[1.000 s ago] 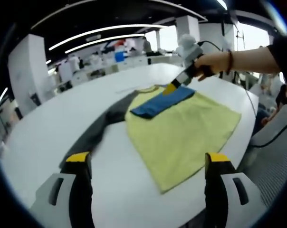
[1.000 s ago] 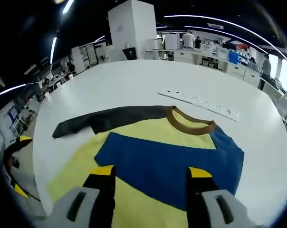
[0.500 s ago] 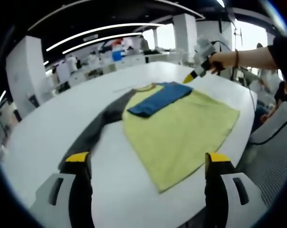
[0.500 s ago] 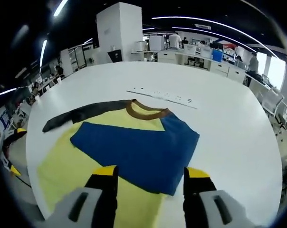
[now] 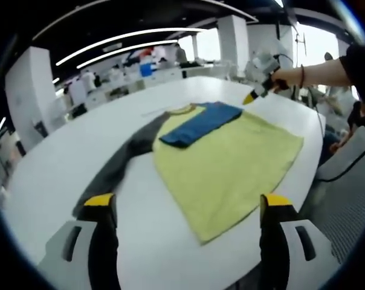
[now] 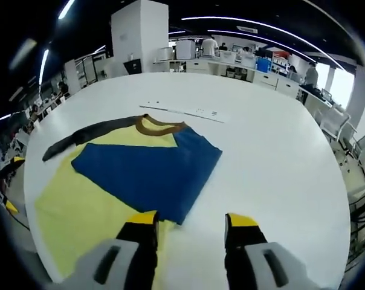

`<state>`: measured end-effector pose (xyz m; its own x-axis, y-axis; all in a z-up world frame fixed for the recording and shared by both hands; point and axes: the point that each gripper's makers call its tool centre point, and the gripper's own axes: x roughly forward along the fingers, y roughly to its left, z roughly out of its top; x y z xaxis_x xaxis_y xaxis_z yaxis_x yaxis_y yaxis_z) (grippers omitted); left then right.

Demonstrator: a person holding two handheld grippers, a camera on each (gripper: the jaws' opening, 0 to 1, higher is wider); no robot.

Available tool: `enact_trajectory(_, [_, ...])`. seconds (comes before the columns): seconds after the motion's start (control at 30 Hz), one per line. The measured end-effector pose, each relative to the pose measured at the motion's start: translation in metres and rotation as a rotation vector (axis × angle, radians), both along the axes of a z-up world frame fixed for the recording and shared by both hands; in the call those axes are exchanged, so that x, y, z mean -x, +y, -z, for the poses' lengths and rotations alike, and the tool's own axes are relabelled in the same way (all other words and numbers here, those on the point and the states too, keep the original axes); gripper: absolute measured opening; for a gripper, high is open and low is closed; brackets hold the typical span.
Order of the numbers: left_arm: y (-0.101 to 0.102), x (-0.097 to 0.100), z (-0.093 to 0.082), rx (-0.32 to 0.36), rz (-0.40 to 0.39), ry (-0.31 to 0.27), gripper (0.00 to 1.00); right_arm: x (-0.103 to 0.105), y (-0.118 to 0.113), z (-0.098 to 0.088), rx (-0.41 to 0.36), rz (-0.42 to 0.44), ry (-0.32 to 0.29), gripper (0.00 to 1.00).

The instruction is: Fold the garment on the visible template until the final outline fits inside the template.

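Both claws, left claw (image 5: 185, 208) and right claw (image 6: 190, 222), are hanging wide open and empty above the garment (image 6: 110, 172), blue sleeve (image 6: 149, 172) lying folded across it on the tabletop (image 6: 273, 157), likely readying the dark sleeve (image 5: 119, 163).

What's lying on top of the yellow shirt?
A blue sleeve lies folded across the yellow shirt near its brown collar. The yellow cloth under the sleeve is covered.

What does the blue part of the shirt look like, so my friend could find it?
Look at the big white table and find the yellow shirt spread flat on it. Near its brown collar a blue sleeve lies folded across the yellow chest. The other sleeve is dark grey and stretches straight out onto the table, so the blue one is the folded one.
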<state>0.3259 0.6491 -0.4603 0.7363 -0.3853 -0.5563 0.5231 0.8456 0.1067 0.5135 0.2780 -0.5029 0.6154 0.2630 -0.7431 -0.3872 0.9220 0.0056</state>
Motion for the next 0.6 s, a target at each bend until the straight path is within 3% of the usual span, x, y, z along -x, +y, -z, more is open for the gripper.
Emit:
enact_trajectory(0.3, [0.001,0.001,0.002,0.002,-0.002,0.006,0.93,0.011,-0.007,0.021,0.040,-0.003,0.057,0.37])
enact_trajectory(0.6, [0.002,0.002,0.004,0.009,-0.014,0.016,0.92,0.008,0.001,0.028,0.019,-0.026,0.068,0.35])
